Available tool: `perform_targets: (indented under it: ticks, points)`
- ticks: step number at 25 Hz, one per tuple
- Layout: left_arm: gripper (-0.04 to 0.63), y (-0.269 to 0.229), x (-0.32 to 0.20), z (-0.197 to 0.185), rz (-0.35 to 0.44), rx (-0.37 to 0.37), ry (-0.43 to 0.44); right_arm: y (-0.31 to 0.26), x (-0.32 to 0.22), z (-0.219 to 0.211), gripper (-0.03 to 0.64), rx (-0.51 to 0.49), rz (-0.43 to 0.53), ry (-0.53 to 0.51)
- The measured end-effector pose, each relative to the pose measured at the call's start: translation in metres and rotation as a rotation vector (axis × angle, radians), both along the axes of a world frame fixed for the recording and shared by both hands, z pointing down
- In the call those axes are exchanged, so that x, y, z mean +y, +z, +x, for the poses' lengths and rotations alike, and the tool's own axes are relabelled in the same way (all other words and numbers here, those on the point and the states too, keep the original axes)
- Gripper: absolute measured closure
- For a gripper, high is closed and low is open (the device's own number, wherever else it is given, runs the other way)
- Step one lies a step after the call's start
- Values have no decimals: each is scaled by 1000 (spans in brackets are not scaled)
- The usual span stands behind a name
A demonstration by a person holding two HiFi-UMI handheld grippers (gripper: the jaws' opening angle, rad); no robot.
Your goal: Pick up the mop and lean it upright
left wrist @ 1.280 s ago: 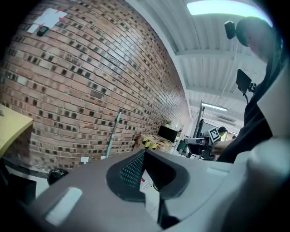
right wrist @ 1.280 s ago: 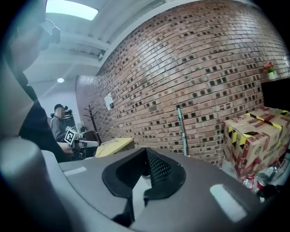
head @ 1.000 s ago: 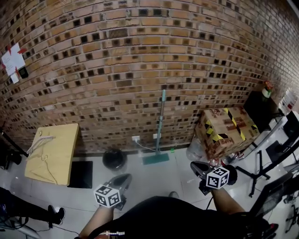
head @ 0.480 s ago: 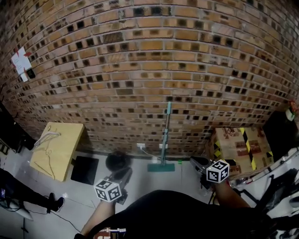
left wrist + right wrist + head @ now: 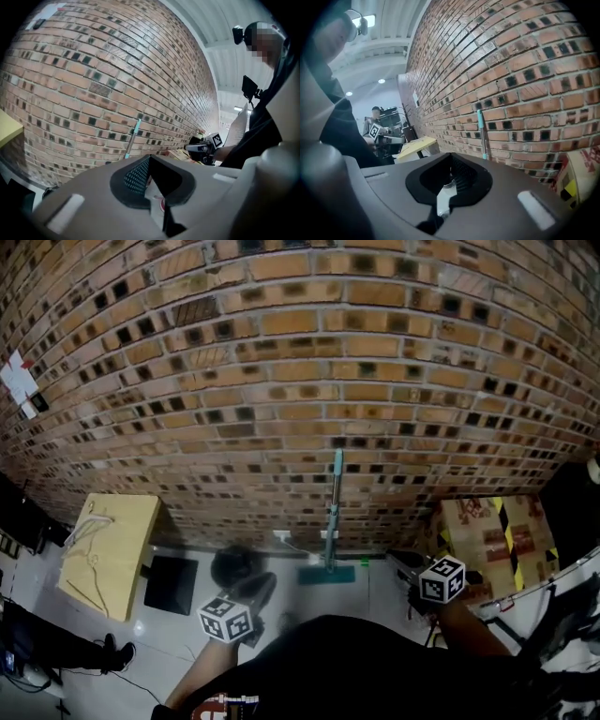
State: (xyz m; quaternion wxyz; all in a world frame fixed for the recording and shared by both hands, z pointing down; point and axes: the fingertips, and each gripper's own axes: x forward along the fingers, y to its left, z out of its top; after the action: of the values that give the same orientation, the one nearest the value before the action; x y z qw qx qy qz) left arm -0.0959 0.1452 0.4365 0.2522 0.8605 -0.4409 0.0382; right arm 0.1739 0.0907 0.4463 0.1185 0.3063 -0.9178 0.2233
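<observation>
Brickwork (image 5: 300,381) fills the view ahead of both sets of fingers. Beyond the right gripper's (image 5: 394,560) fingers and to their right sits a cardboard box (image 5: 492,531) banded with black-and-yellow tape. Well off to the left of the left gripper's (image 5: 263,581) fingers stands a pale wooden table (image 5: 103,549), with a flat black panel (image 5: 172,582) on the floor beside it. The mop (image 5: 333,512) stands upright against the wall, ahead of the fingertips and between the two grippers. Its teal head (image 5: 327,574) rests on the floor, and neither gripper touches it. A round black bin (image 5: 236,565) sits just beyond the left fingertips. Both pairs of fingers are closed together with nothing between them, and each gripper is held low in front of the person's dark torso (image 5: 356,671).
</observation>
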Motion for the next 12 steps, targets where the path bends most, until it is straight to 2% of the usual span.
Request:
perform_targets:
  ticks: [4, 7, 12]
  points:
    - [595, 13, -56, -8, 10, 24, 89, 0, -40, -14, 600, 34, 13, 52]
    - [595, 28, -95, -12, -21, 34, 194, -2, -63, -26, 592, 46, -10, 125]
    - [595, 48, -151, -27, -30, 15, 321, 6, -107, -56, 575, 57, -27, 191]
